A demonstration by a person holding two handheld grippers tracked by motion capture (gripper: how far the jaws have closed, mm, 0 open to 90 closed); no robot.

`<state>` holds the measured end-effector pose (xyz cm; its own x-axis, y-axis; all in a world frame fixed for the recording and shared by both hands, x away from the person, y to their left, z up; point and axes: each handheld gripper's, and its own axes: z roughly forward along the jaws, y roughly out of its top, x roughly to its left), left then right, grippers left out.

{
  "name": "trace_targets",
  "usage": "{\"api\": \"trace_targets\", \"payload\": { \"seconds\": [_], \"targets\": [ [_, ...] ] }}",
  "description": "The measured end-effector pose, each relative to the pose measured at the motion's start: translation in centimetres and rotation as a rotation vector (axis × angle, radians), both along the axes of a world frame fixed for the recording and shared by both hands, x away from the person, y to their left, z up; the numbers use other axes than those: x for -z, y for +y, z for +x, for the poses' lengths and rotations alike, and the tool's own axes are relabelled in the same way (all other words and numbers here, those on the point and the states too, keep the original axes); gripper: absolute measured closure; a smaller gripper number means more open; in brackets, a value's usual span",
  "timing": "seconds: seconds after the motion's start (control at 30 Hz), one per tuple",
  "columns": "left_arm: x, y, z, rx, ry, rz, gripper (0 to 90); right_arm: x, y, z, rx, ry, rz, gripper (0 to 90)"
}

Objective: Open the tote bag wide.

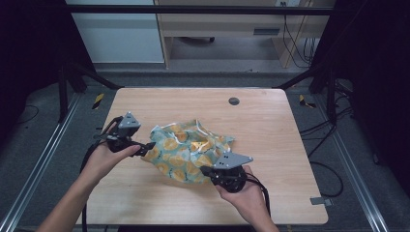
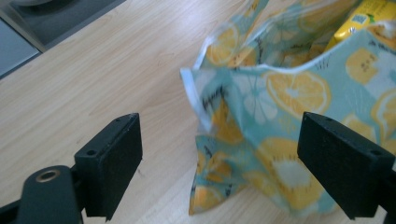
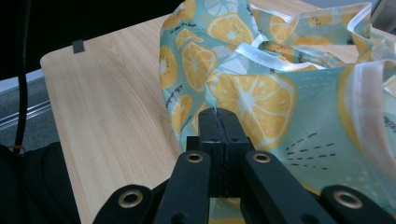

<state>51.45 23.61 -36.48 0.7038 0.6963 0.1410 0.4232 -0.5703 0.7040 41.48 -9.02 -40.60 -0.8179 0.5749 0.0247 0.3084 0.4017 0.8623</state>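
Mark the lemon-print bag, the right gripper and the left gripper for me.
lemon-print bag [image 1: 186, 150], high view, middle of its crumpled body.
right gripper [image 3: 218, 122], right gripper view, tips shut on the bag's fabric.
left gripper [image 2: 219, 140], left gripper view, midway between its parted tips.

Lemon-print bag [image 1: 189, 151] on wooden table [image 1: 270, 130]

bag [image 1: 191, 151] mid-table [image 1: 270, 121], tongs flanking (left, right)

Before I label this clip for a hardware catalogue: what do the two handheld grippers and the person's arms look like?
Both grippers are black. The left gripper and the right gripper each carry a grey three-cornered plate on top and trail a black cable. The left gripper view shows blocky black pads; the right gripper view shows black linkage bars with brass-coloured rivets. The forearms are bare, with no sleeves showing in the high view.
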Motion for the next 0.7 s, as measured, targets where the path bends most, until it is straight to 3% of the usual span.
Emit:
{"api": "trace_targets", "payload": {
  "seconds": [0.07,0.4,0.5,0.7],
  "targets": [
    [-0.3,-0.7,0.8,0.007,0.002,0.022,13.5,0.2,0.0,-0.1,-0.006,0.002,-0.002,90.0],
    [0.0,-2.8,4.6,-0.023,0.073,0.015,13.6,0.9,-0.4,-0.5,-0.014,0.012,-0.017,90.0],
    [0.4,-3.3,5.1,-0.018,0.105,0.019,12.7,1.1,-0.5,-0.6,-0.011,0.012,-0.02,90.0],
    [1.3,-3.9,5.3,0.013,0.183,0.075,11.3,1.3,-0.6,-0.8,-0.014,0.011,-0.023,89.9]
  ]
}}
